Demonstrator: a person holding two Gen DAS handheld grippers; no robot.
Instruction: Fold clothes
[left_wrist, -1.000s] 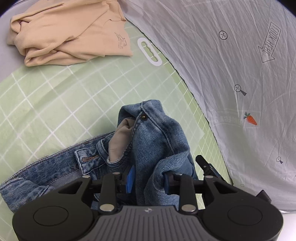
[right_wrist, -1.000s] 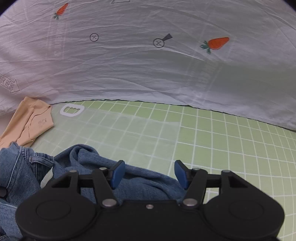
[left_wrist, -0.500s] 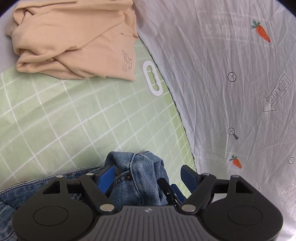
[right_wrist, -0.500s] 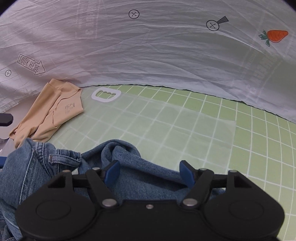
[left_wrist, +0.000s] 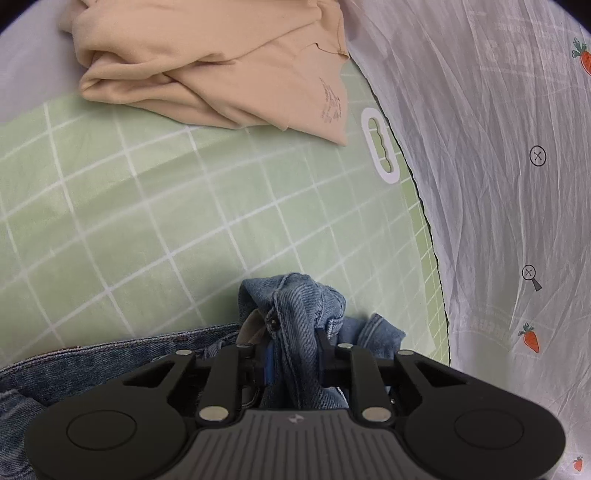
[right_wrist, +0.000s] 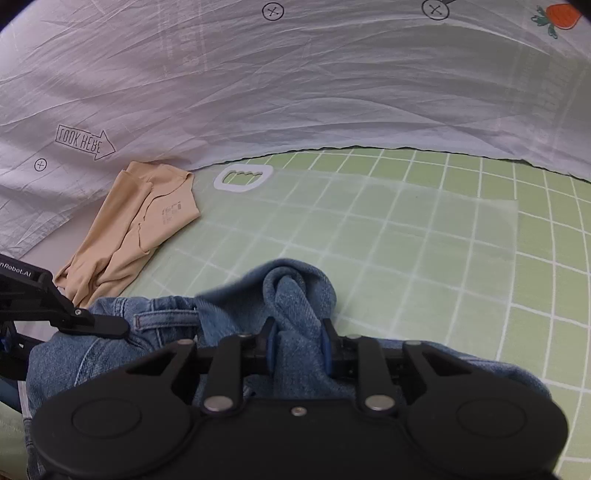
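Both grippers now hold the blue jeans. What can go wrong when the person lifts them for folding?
1. Each hand-held gripper, left and right, has just closed on a thick bunch of the jeans, not a flat edge, so layers may slip out.
2. The beige shirt lies close on the green mat; swinging denim could drag it.

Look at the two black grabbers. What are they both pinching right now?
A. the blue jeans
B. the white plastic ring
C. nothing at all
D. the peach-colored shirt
A: the left gripper and the right gripper have just closed, each squeezing a bunch of the blue jeans between its pads, while the peach-colored shirt and the white plastic ring lie untouched farther off.
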